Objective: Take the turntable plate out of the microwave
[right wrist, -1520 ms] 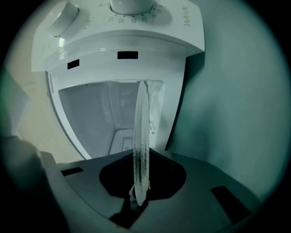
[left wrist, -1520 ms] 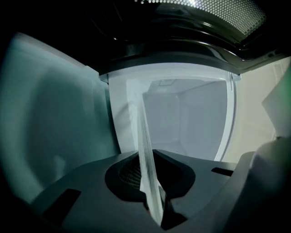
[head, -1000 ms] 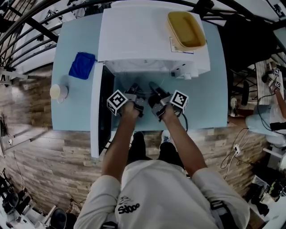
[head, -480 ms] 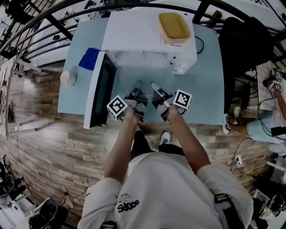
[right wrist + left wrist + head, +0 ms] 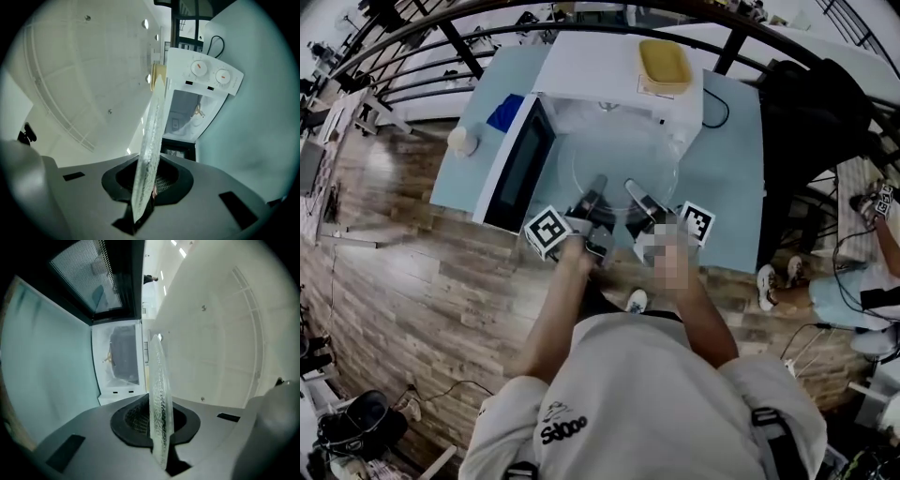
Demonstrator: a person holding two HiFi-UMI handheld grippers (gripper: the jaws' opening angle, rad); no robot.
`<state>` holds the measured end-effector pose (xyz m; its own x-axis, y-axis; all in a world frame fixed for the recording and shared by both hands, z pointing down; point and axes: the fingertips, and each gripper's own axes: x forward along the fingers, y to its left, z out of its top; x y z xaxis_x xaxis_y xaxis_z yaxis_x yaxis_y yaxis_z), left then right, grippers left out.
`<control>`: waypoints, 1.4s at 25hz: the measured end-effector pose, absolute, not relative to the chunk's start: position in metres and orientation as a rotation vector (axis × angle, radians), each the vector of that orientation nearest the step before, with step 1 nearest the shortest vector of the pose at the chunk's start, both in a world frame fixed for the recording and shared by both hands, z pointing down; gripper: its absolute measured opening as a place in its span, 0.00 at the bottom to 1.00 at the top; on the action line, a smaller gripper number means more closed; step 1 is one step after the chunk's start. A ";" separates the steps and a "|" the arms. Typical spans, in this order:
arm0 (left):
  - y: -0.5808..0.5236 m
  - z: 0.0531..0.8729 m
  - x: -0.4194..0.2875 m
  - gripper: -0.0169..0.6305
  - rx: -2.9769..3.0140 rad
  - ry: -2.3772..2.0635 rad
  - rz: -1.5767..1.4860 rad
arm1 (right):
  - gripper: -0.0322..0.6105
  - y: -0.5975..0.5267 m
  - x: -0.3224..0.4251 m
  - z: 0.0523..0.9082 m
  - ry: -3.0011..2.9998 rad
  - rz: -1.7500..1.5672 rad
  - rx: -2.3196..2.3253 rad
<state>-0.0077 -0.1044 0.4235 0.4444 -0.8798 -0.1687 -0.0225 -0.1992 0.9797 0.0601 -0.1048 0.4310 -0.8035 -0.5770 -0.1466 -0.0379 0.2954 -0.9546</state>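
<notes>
The plate [image 5: 623, 164] is glass and held only by its near rim, so it could tip, slip out and break on the table [image 5: 736, 187] if either grip slackens or the hands drift apart. The left gripper [image 5: 593, 192] and right gripper [image 5: 639, 199] are each nearly closed, clamped on that rim. The plate is outside the microwave [image 5: 609, 70], over the table's front half.

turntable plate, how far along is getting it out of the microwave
Done: the door is open and the turntable plate is out of the microwave. In hand: the left gripper and right gripper both grip its near rim, holding it above the table. Left: setting it down.
</notes>
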 end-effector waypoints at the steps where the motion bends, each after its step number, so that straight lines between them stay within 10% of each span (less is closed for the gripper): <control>1: -0.097 0.417 -0.005 0.08 1.584 -0.816 -0.963 | 0.09 -0.098 0.063 0.425 2.110 -1.523 -0.547; 35: 0.030 0.337 0.048 0.08 1.689 -0.794 -0.991 | 0.09 0.017 0.112 0.348 2.132 -1.544 -0.490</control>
